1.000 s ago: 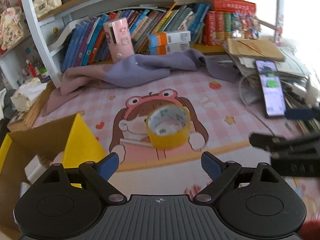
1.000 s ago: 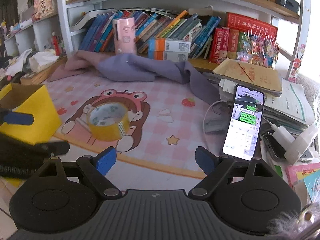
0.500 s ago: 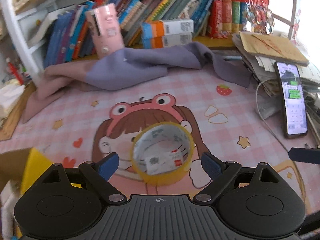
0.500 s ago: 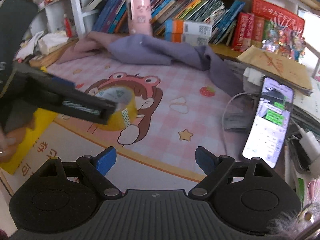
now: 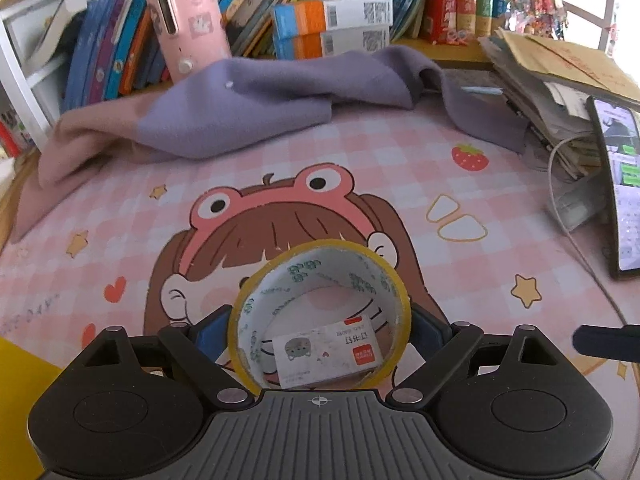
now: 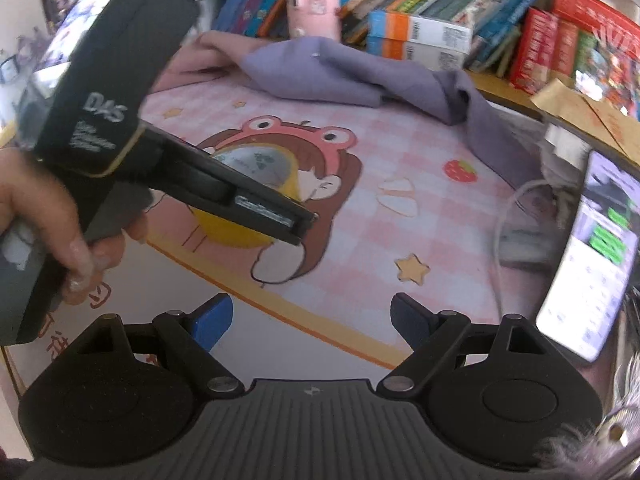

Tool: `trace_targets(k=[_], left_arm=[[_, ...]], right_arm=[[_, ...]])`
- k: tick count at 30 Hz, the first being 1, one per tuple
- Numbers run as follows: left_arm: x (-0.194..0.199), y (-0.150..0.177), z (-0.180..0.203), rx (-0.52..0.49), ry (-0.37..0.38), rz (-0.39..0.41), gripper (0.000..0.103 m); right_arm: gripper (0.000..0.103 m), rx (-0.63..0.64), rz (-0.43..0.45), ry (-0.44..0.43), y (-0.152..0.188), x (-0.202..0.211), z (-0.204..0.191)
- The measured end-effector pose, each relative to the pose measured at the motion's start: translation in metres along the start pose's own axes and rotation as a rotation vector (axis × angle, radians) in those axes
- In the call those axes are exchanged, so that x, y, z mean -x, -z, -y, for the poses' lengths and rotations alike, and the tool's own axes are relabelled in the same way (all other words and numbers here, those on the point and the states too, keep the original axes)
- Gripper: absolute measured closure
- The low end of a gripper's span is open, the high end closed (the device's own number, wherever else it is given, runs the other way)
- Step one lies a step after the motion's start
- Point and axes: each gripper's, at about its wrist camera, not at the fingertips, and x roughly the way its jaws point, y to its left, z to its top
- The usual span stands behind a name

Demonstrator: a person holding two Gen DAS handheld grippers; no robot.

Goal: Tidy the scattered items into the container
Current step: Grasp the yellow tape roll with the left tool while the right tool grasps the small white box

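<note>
A yellow tape roll (image 5: 320, 316) lies flat on the pink cartoon mat (image 5: 360, 168), with a small white and red box (image 5: 328, 354) inside its ring. My left gripper (image 5: 318, 334) is open, its blue pads on either side of the roll, close to its wall. In the right wrist view the left gripper's body (image 6: 120, 120) covers part of the tape roll (image 6: 256, 192). My right gripper (image 6: 312, 318) is open and empty, above the mat's front edge. A corner of the yellow box (image 5: 24, 376) shows at lower left.
A purple and pink cloth (image 5: 248, 108) lies at the back of the mat before a shelf of books. A pink case (image 5: 188, 20) stands there. A phone (image 6: 588, 256) leans on stacked papers at right, with a white cable (image 5: 560, 208) beside it.
My left gripper has moved forward and down until its fingers straddle the tape roll. The yellow box has slid almost out of the left view. The right gripper has shifted slightly toward the mat.
</note>
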Motion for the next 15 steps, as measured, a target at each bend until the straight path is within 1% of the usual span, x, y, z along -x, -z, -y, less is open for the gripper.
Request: trace_targets(k=[3,7,10,15], left_arm=[[-0.004,0.001,-0.001,0.010,0.009,-0.006,0.013],[0.005,0.001,-0.009,0.063,0.026,-0.003,0.014],[0.025,0.001,-0.016,0.076,0.033,0.024,0.014],[0.076,0.003,-0.039,0.173,0.039,0.084,0.014]], right_arm=[[0.017,0.036,0.020,-0.007,-0.003,-0.007,-0.004],[0.017,0.071,0.050,-0.001,-0.006,-0.015,-0.007],[0.017,0.082,0.072,-0.001,-0.008,-0.020,-0.008],[0.017,0.121,0.116,-0.030,-0.013,-0.031,-0.017]])
